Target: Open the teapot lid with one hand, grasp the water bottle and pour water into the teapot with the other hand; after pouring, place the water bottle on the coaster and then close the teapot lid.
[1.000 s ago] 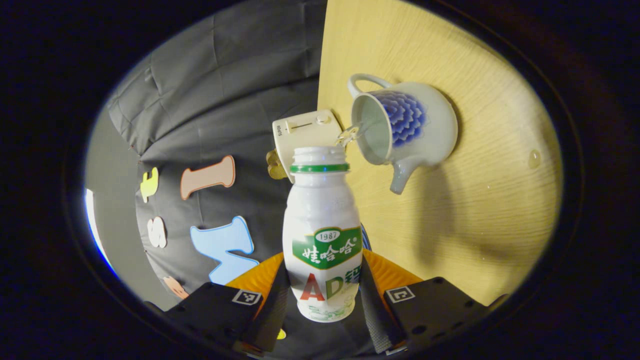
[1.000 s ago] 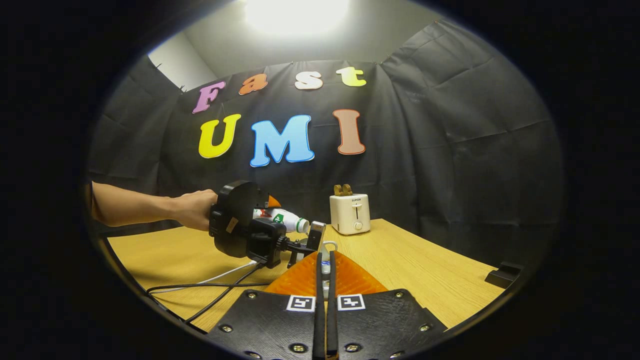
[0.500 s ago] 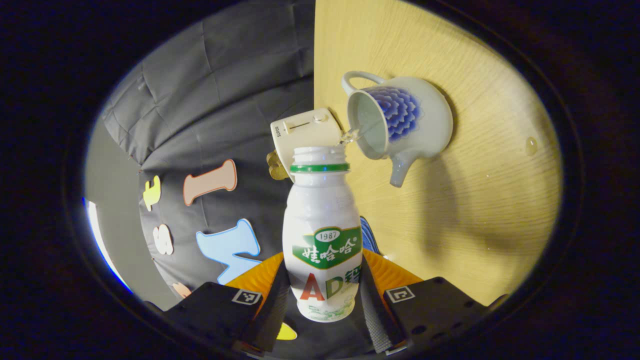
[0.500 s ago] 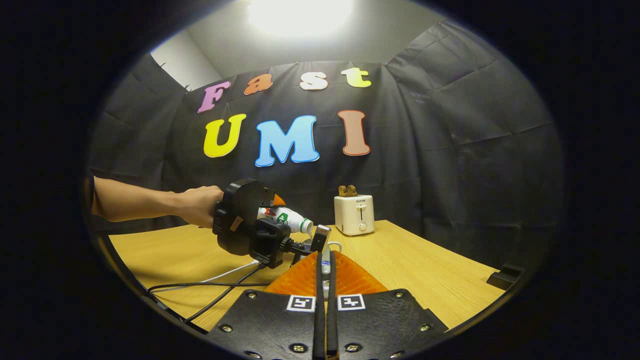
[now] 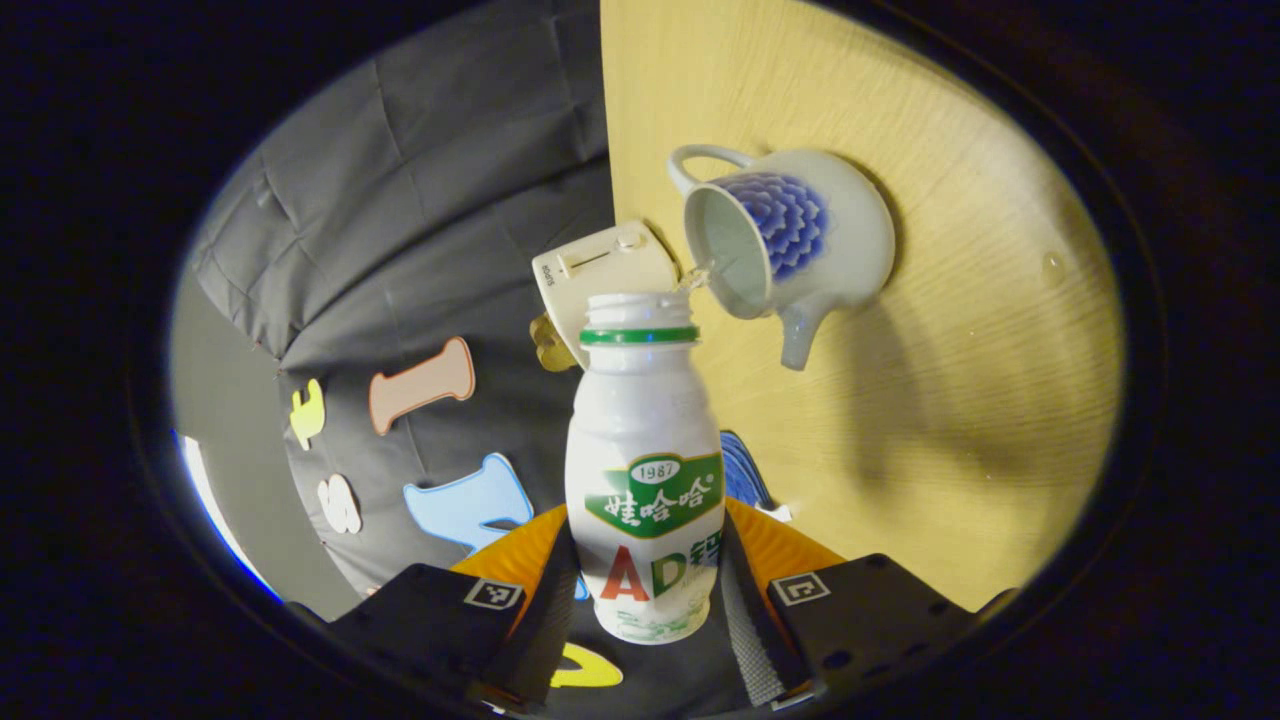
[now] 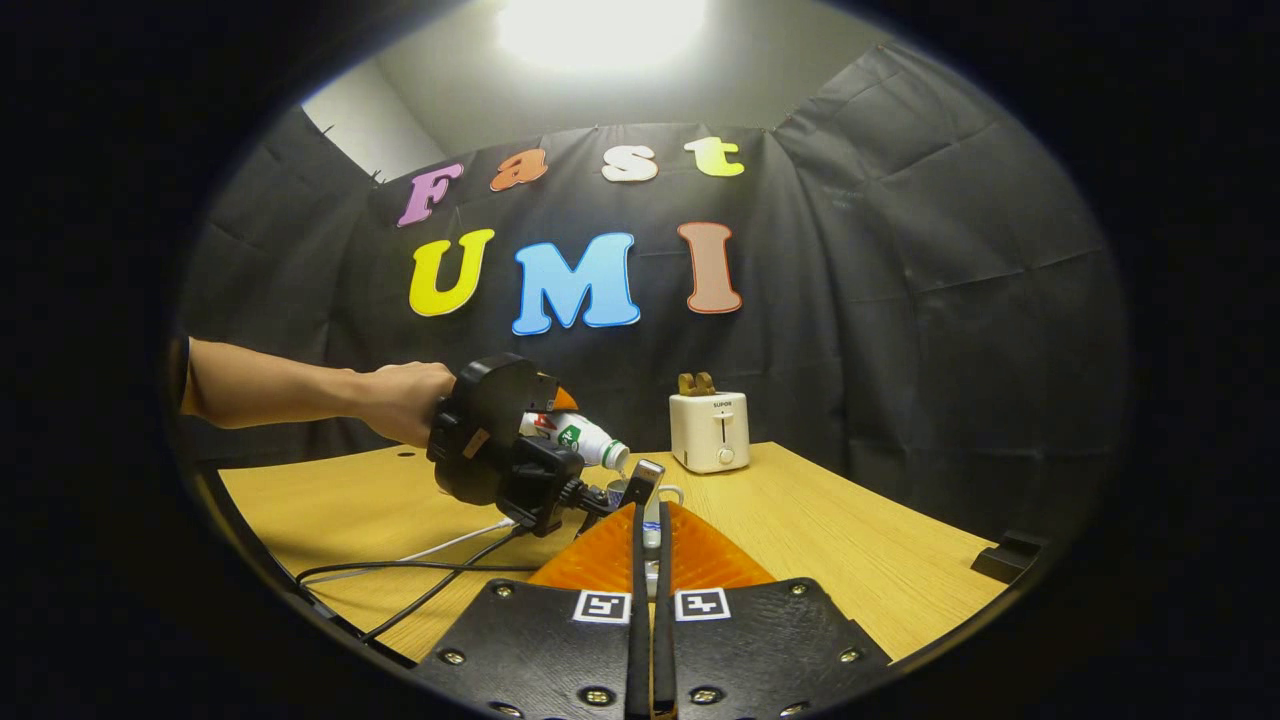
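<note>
Since a second ago the teapot (image 5: pixel 790 240) has slid a little toward the upper left of the left gripper view and the toaster (image 5: pixel 600 275) has tilted further, while the stream from the water bottle (image 5: pixel 645 470) has thinned to a small trickle at the pot's rim. That bottle is clamped by its lower body between both fingers of the left tongs (image 5: pixel 645 590), uncapped, its mouth just beside the teapot's open top. White with a blue flower pattern, the teapot stands lidless on the wooden counter (image 5: pixel 950 400), handle and spout to either side of the opening. A blue striped edge shows just behind the bottle, too hidden to identify. A droplet (image 5: pixel 1052 265) lies on the counter well apart from the pot. In the right gripper view the right tongs (image 6: pixel 651 560) have their fingers drawn almost together with a narrow slit between; whether they pinch anything, I cannot tell. Beyond them a hand (image 6: pixel 405 400) holds the left tongs (image 6: pixel 560 440) with the water bottle (image 6: pixel 585 440) tipped neck-down toward the teapot, mostly hidden behind the fingers. The toaster (image 6: pixel 708 430) stands near the counter's (image 6: pixel 850 540) far edge, and cables (image 6: pixel 420 570) trail across the wood.
</note>
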### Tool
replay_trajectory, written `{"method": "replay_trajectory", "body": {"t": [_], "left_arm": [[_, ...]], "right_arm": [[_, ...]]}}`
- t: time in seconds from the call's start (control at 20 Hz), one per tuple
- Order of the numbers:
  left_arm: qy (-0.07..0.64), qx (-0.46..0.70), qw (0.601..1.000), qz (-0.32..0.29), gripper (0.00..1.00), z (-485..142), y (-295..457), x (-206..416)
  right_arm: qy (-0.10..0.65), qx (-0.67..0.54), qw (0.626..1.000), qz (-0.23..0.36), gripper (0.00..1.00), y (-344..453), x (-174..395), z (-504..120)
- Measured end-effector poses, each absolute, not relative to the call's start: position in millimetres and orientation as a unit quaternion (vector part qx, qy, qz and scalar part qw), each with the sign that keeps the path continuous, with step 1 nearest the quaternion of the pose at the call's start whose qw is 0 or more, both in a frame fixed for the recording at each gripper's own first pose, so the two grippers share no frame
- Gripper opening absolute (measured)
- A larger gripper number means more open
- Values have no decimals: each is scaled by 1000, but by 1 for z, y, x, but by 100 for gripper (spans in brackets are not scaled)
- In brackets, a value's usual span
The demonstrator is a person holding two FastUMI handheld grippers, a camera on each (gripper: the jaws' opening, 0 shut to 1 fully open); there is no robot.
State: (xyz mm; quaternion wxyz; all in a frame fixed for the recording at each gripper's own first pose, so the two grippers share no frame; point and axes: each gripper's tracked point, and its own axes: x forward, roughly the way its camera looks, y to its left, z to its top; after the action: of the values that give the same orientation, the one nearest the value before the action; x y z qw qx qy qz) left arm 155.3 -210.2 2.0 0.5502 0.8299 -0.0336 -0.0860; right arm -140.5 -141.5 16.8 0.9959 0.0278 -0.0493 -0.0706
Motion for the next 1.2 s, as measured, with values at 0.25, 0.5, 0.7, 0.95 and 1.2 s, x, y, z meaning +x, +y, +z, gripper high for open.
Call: {"method": "replay_trajectory", "body": {"t": [0.25,0.5,0.7,0.95,1.2], "left_arm": [[-41,842,532,-84,80,4,-214,153],[-44,849,521,-79,75,5,-213,154],[-44,852,516,-78,80,7,-212,155],[-39,855,512,-78,80,8,-210,157],[-46,855,509,-85,75,4,-216,154]], "right_arm": [[-50,27,996,-65,2,-139,-141,16],[-46,33,997,-60,2,-137,-139,14],[-44,36,997,-59,2,-138,-139,13],[-45,32,997,-60,2,-138,-139,13],[-45,31,997,-59,2,-137,-139,13]]}}
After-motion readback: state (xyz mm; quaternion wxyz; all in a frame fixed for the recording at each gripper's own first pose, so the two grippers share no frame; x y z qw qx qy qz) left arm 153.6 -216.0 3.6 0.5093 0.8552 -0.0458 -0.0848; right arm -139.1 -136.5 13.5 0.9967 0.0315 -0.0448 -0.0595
